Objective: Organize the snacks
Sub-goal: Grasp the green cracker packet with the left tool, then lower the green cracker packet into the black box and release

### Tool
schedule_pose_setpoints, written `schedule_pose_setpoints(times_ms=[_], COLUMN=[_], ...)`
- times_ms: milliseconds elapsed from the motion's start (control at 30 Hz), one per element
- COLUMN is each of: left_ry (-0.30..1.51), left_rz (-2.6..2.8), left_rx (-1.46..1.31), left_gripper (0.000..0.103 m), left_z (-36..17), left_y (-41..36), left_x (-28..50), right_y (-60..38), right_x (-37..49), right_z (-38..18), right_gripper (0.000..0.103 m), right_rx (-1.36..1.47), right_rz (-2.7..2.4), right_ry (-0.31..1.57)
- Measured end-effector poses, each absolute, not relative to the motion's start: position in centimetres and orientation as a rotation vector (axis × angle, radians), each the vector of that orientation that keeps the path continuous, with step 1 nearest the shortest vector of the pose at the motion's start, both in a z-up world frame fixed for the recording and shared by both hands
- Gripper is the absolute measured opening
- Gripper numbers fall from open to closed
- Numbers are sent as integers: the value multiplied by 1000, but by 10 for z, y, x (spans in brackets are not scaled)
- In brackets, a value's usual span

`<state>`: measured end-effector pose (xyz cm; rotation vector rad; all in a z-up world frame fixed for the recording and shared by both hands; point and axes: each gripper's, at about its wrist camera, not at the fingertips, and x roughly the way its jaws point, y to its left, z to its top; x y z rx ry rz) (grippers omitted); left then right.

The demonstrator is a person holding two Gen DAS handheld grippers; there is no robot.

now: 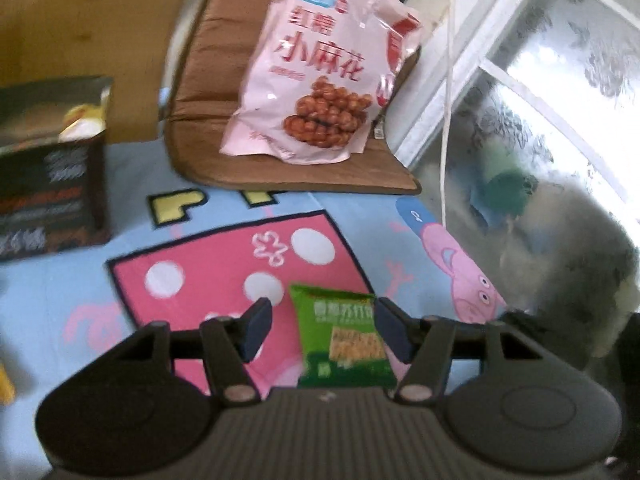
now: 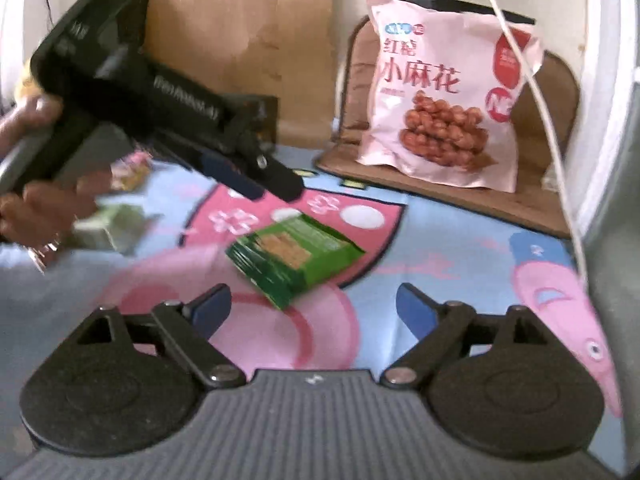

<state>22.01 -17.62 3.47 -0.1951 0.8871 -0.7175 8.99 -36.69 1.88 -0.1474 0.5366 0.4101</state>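
Status at this moment: we judged the sorting barely underway. Landmark was the green snack packet (image 2: pixel 294 258), lying flat on the cartoon-print mat (image 2: pixel 460 248), loose and in nobody's grasp.

Left gripper (image 1: pixel 322 330) hung over the packet with its jaws apart. In the left wrist view the packet sat between the pads, but no pad pressed it, so released, not grasping. From the right wrist view its fingers pointed down at the packet's far edge, apart from it as far as we could tell. Motion blur made contact hard to rule out.

Right gripper (image 2: pixel 312 312) stood just on the near side of the packet, jaws spread wide, nothing between them. Empty.

Beyond the packet, a large pink snack bag (image 2: pixel 444 100) leaned upright on a brown cushion (image 2: pixel 532 196). We couldn't tell whether that was its sorted place. Left of the packet in the left wrist view sat a dark carton (image 1: pixel 52 168) with its top open, possibly the destination bin. More small packets (image 2: pixel 116 228) lay left of the green one, blurred, behind the person's hand (image 2: pixel 36 208).

The green packet looked like a sealed foil pouch, flat and slightly puffed, with a cracker picture on the front and crimped ends. We judged it light, crinkly and prone to slipping.
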Motion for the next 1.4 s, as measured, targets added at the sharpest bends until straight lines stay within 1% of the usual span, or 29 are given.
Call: schedule_pose_setpoints(times_ms=[33, 67, 100, 200, 267, 367, 433, 467, 600, 667, 700, 733, 767, 800, 867, 900, 967, 1133, 1167, 1200, 1233, 1267, 1300, 1333, 1367, 1400], left_ry=[891, 895, 899, 911, 913, 912, 902, 904, 910, 937, 941, 914, 906, 907, 905, 900, 859, 683, 651, 626, 611, 599, 581, 559, 549, 551], left_rz=[-705, -692, -684, -653, -622, -618, -621, -631, -678, -677, -684, -688, -687, -681, -671, -668, -662, -595, -575, -548, -513, -477, -434, -373, -277, -212], left_rx=[-215, -233, -250, -292, -308, -336, -321, -314, -250, -210, -204, -181, -155, -146, -179, -197, -236, -274, -271, -270, -276, -279, -270, -245, -206, -190], left_gripper=[57, 57, 55, 54, 54, 54, 54, 55, 57, 57, 55, 49, 44, 41, 41, 41, 41, 40, 40, 44, 52, 58, 67, 72, 72, 71], left_z=[34, 34, 33, 29, 28, 29, 31, 31, 26, 16, 11, 10, 10, 11, 15, 19, 35, 88, 97, 104, 109, 113, 113, 113, 111, 109], left_y=[-168, -159, -152, -136, -129, -121, -122, -126, -152, -167, -171, -174, -176, -175, -162, -154, -134, -78, -68, -57, -46, -37, -28, -20, -11, -2], left_x=[215, 211, 208, 205, 208, 209, 208, 209, 213, 217, 218, 216, 214, 213, 214, 215, 215, 223, 226, 231, 238, 246, 254, 261, 266, 267], right_y=[-362, -358, -352, -339, -324, -306, -319, -328, -351, -350, -347, -340, -334, -327, -315, -308, -301, -267, -259, -249, -237, -226, -213, -199, -186, -174], right_x=[93, 100, 106, 108, 113, 113, 112, 112, 111, 117, 122, 126, 127, 127, 131, 131, 130, 146, 152, 159, 169, 179, 192, 208, 218, 229], right_z=[18, 16, 13, 12, 10, 13, 20, 23, 20, 12, 7, 2, -2, -3, -1, 2, 11, 53, 61, 68, 76, 80, 84, 85, 84, 81], right_gripper=[90, 76, 47, 40, 41, 41, 41, 44, 62, 62, 62, 62, 61, 47, 38, 35, 32, 32, 32, 32, 32, 33, 36, 39, 51, 52], right_rx=[-156, -154, -133, -6, 69, -33, -40, -35, -53, -93, -115, -142, -165, -170, -158, -167, -149, -127, -125, -125, -127, -128, -127, -132, -150, -177], right_rz=[427, 451, 481, 579, 661, 642, 601, 576, 451, 416, 409, 404, 408, 427, 431, 429, 461, 519, 532, 543, 555, 570, 586, 588, 579, 564], right_ry=[551, 583, 638, 658, 650, 626, 600, 589, 560, 570, 580, 594, 587, 575, 585, 581, 545, 403, 380, 360, 340, 327, 320, 318, 321, 324])
